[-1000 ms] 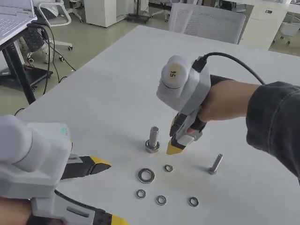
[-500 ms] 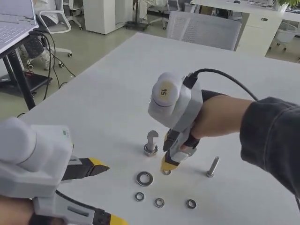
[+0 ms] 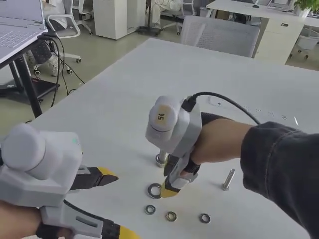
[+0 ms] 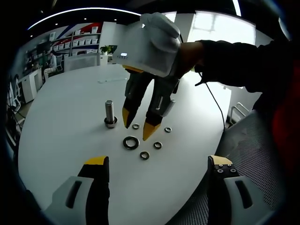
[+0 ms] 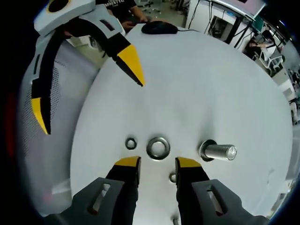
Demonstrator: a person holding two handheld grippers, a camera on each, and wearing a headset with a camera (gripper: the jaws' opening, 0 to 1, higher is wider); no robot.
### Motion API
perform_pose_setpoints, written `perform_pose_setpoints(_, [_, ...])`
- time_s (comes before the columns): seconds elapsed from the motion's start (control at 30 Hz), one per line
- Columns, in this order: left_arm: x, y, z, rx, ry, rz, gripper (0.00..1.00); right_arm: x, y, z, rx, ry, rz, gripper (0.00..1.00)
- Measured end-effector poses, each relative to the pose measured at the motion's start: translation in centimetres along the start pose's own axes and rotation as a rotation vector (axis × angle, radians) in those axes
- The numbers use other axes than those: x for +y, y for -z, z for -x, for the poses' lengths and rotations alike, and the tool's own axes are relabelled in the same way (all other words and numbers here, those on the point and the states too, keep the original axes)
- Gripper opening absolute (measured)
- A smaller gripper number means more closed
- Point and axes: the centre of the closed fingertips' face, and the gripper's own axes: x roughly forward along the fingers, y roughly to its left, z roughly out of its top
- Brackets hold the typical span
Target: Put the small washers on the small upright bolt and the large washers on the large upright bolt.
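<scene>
R gripper: in my right hand, tilted down at the table. Yellow tips are low, just beside the lg washer.
R jaws: parted w/ a narrow gap, gripping nothing.
Gap washer: sm one, flat on the table between my R jaws, close to one jaw's inner edge. Touching or not, can't tell. In left gripper view it also sits between the R tips.
L gripper: in my left hand, low at the near-left of the table in head view, well apart from the parts and pointing toward them.
L jaws: spread wide, empty.
Lg bolt: upright, head down on the table. In head view it's just behind my R gripper and partly hidden by it.
Sm bolt: upright, off to the right of the R gripper, apart from the washers.
Lg washer: flat on the table, between the lg bolt and the near row of sm washers.
Near row: left washer, mid washer, right washer, all sm, all flat, none touching.
Cable: black, runs from the top of the R gripper back over my dark sleeve.
Bkgd: laptop on a side desk far left, grey chair at the far table edge.
</scene>
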Motion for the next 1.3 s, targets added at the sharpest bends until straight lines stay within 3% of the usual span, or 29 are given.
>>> perform_pose_setpoints(0.67, [0.2,0.0,0.3,-0.008,-0.006,0.005,0.86,0.1,-0.3,-2.1,0.021,-0.022,0.017,0.31])
perform_pose_setpoints(1.3, [0.2,0.2,0.3,-0.013,-0.009,0.005,0.85,0.4,-0.5,-2.3,0.038,-0.009,0.050,0.27])
